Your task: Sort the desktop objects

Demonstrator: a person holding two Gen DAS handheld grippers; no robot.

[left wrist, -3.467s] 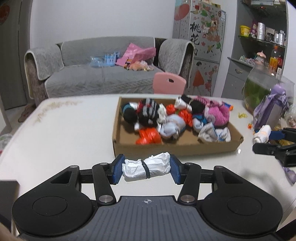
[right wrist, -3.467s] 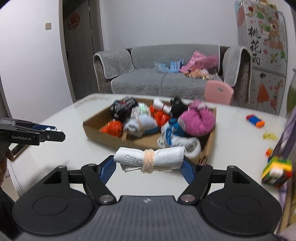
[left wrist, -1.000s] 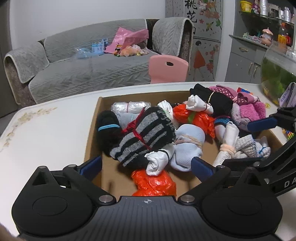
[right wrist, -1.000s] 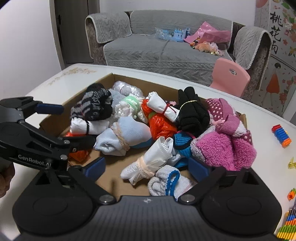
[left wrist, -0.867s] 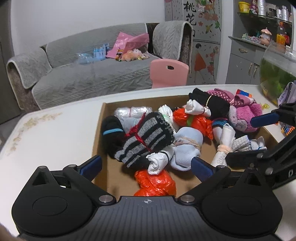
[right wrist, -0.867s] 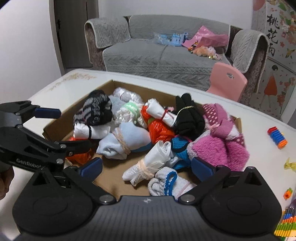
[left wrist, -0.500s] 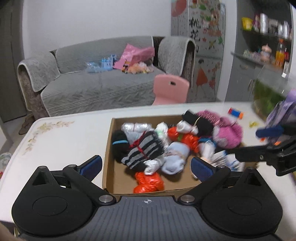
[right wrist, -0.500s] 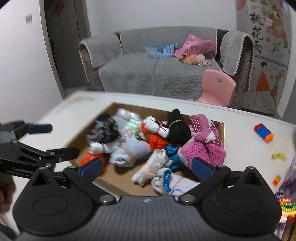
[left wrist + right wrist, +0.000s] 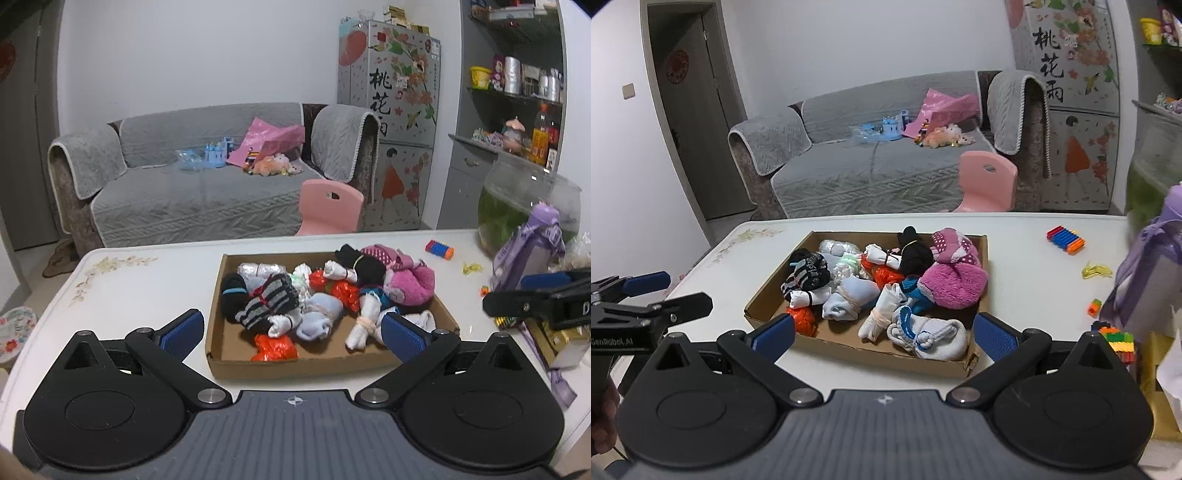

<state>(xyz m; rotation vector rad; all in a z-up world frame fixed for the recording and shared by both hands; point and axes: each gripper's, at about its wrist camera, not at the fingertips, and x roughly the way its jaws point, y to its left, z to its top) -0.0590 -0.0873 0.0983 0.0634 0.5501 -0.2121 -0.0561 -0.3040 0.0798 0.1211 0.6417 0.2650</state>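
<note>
Both the left tongs (image 9: pixel 291 334) and right tongs (image 9: pixel 884 334) gape wide, gripping nothing. Just ahead of them, the cardboard tray (image 9: pixel 295 365) of bundled socks (image 9: pixel 271 301) sits on the white counter (image 9: pixel 147 295). Beyond it stands a pink chair (image 9: pixel 328 206).

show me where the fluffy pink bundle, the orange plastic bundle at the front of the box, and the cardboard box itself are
fluffy pink bundle (image 9: pixel 951 286), right wrist view, middle of its fuzzy body.
orange plastic bundle (image 9: pixel 275 347), left wrist view, centre of the crinkled plastic.
cardboard box (image 9: pixel 295 365), left wrist view, its near wall.
</note>
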